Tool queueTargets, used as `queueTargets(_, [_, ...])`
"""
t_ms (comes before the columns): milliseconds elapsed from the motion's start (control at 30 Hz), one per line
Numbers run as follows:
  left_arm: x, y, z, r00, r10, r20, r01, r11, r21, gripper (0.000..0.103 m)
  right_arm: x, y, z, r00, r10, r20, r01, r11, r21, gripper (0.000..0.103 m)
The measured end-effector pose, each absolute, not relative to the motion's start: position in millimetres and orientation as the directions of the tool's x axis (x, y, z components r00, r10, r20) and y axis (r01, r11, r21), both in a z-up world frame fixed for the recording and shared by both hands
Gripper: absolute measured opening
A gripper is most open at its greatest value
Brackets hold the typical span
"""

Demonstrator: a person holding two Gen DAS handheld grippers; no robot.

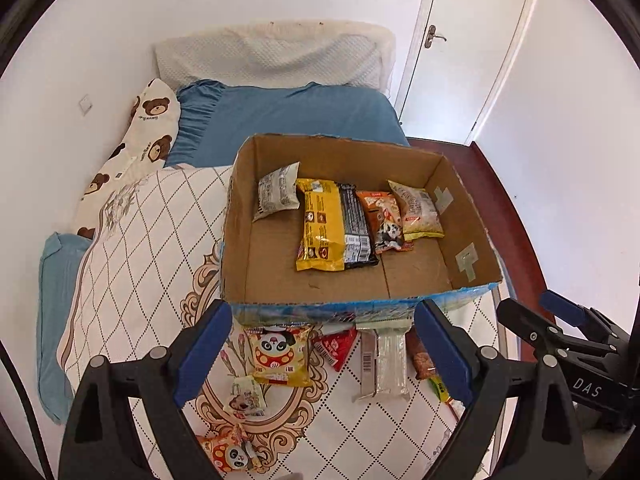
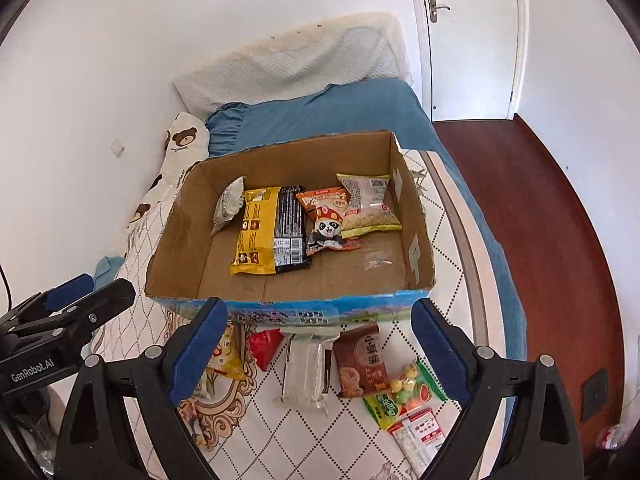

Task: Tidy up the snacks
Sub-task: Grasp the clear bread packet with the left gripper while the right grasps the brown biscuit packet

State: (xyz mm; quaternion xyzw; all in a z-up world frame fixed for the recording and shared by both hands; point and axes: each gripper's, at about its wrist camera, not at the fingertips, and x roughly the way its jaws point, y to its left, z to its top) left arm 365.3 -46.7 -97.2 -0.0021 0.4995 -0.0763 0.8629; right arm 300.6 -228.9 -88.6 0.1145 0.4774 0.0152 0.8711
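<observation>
An open cardboard box stands on the bed and holds several snack packets, among them a yellow-and-black pack and an orange panda packet. Loose snacks lie on the quilt in front of the box: a yellow panda packet, a clear wrapped bar, a brown packet and a green candy packet. My left gripper is open and empty above them. My right gripper is open and empty above them too.
The bed has a patterned quilt, a blue sheet and a bear-print pillow by the left wall. A red-brown floor and a white door lie to the right of the bed.
</observation>
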Motion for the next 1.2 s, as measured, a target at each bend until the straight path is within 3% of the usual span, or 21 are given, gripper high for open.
queueTargets(33, [365,-46,-106,0.473,-0.113,-0.874,0.12,0.991,-0.064,0.093,298,-231,-97,0.528,0.133,-0.839,0.093,0.973,0.213,0.09])
queueTargets(100, [364,-43,-129,0.424,-0.099,-0.9,0.103,0.993,-0.061,0.093,297,-235,-119,0.481,0.14,-0.865,0.107,0.97,0.217,0.059])
queueTargets(300, [357,-60,-203,0.229,-0.134,-0.964,0.112,0.988,-0.111,0.093,295,-248,-191,0.356,0.185,-0.916,0.165,0.952,0.256,0.059])
queueTargets(533, [368,-130,-276,0.038,-0.166,-0.985,0.183,0.97,-0.156,0.093,286,-270,-224,0.303,0.147,-0.942,0.224,0.949,0.22,0.057])
queueTargets(600, [372,-141,-288,0.032,-0.16,-0.987,0.187,0.971,-0.152,0.085,282,-275,-227,0.293,0.129,-0.947,0.228,0.953,0.2,0.057])
queueTargets(667, [369,-148,-296,0.026,-0.149,-0.988,0.193,0.971,-0.141,0.055,278,-280,-229,0.288,0.122,-0.95,0.233,0.953,0.193,0.057])
queueTargets(733, [359,-149,-298,0.034,-0.155,-0.987,0.192,0.971,-0.145,0.051,277,-283,-230,0.283,0.128,-0.95,0.233,0.952,0.198,0.057])
queueTargets(900, [326,-130,-297,0.033,-0.147,-0.989,0.158,0.977,-0.14,0.051,287,-278,-231,0.27,0.165,-0.948,0.2,0.954,0.223,0.057])
queueTargets(1200, [294,-104,-307,-0.008,-0.153,-0.988,0.113,0.982,-0.153,0.051,342,-225,-270,0.167,0.104,-0.981,0.051,0.992,0.114,0.058])
